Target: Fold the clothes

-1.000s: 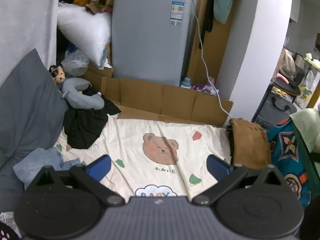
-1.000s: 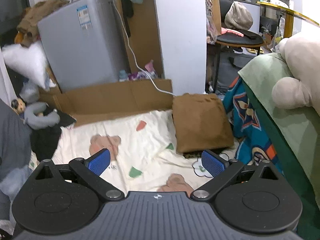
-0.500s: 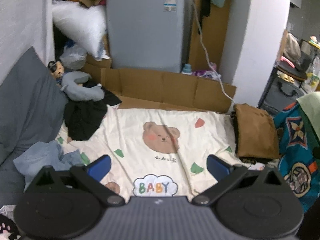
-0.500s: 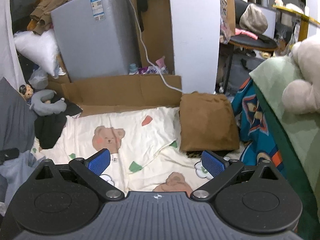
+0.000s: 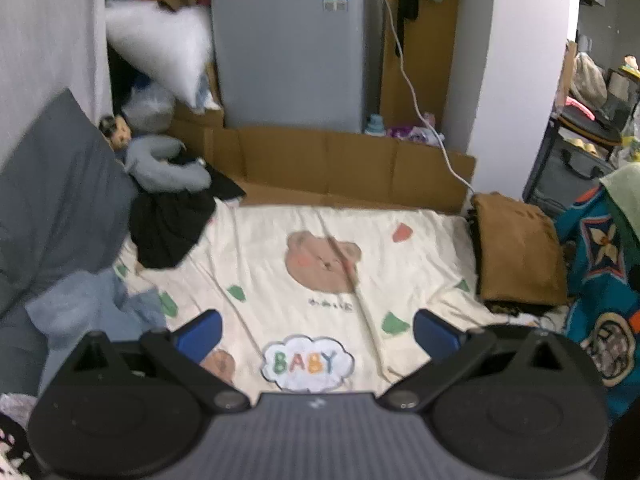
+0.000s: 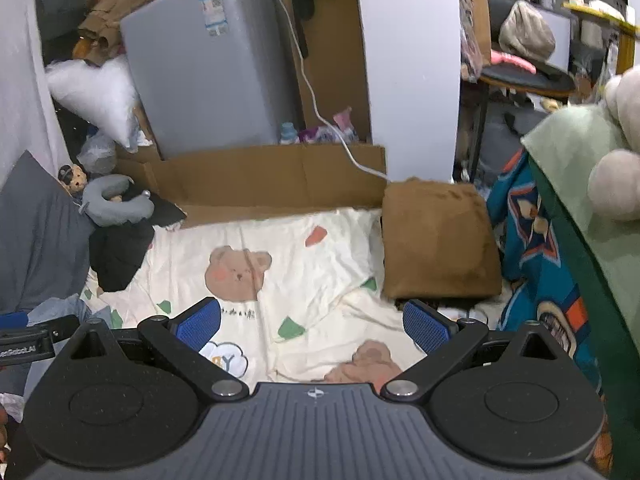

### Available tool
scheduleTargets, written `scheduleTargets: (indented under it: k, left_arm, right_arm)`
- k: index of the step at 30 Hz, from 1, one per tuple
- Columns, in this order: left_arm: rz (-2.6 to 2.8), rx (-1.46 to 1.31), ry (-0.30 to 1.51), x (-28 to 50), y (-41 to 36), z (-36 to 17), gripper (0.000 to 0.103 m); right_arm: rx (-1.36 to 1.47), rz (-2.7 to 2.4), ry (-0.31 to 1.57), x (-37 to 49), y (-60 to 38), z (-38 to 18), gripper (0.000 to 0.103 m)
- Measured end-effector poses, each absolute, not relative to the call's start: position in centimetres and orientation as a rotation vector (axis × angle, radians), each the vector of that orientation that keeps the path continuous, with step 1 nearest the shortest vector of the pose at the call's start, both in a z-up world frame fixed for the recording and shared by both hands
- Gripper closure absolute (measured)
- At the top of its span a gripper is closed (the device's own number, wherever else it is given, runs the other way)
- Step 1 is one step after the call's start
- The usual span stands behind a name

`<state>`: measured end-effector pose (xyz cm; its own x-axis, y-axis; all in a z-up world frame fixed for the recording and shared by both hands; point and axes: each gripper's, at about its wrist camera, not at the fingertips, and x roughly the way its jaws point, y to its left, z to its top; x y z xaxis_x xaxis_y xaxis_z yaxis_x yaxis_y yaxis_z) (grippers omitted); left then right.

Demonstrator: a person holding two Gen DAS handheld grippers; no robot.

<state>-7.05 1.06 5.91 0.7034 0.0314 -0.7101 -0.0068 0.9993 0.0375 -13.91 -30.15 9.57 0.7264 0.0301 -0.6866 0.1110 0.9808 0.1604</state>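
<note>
A cluttered room: a cream sheet [image 5: 304, 248] printed with bears and the word "BABY" is spread flat in front of a grey appliance [image 5: 292, 44] and a low cardboard wall [image 5: 340, 164]. The left gripper [image 5: 316, 330] hangs above the near part of the sheet, jaws wide apart, holding and touching nothing. The right gripper [image 6: 312, 322] hangs likewise above the sheet, jaws wide apart and empty. A folded brown garment [image 6: 436, 240] lies at the sheet's right edge. A black garment [image 5: 168, 224] and a light blue garment [image 5: 92, 304] lie crumpled at the left edge, beside a grey pillow [image 5: 52, 188].
</note>
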Motion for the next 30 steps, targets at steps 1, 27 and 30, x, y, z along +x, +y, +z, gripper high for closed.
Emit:
scheduleTargets:
  k: [1, 27, 30]
  left_arm:
    - [0.018, 0.031, 0.792, -7.1, 1.1, 5.9, 0.0]
    - [0.052, 0.022, 0.825, -6.4, 1.5, 4.9, 0.0]
    - [0.047, 0.016, 0.835, -6.4, 1.5, 4.7, 0.0]
  right_arm:
    - [0.198, -0.055, 0.758, -13.9, -30.1, 9.5, 0.003]
    - [0.212, -0.039, 0.851, -12.2, -28.4, 7.2, 0.002]
    - [0.173, -0.019, 0.863, -12.0, -27.3, 6.9, 0.002]
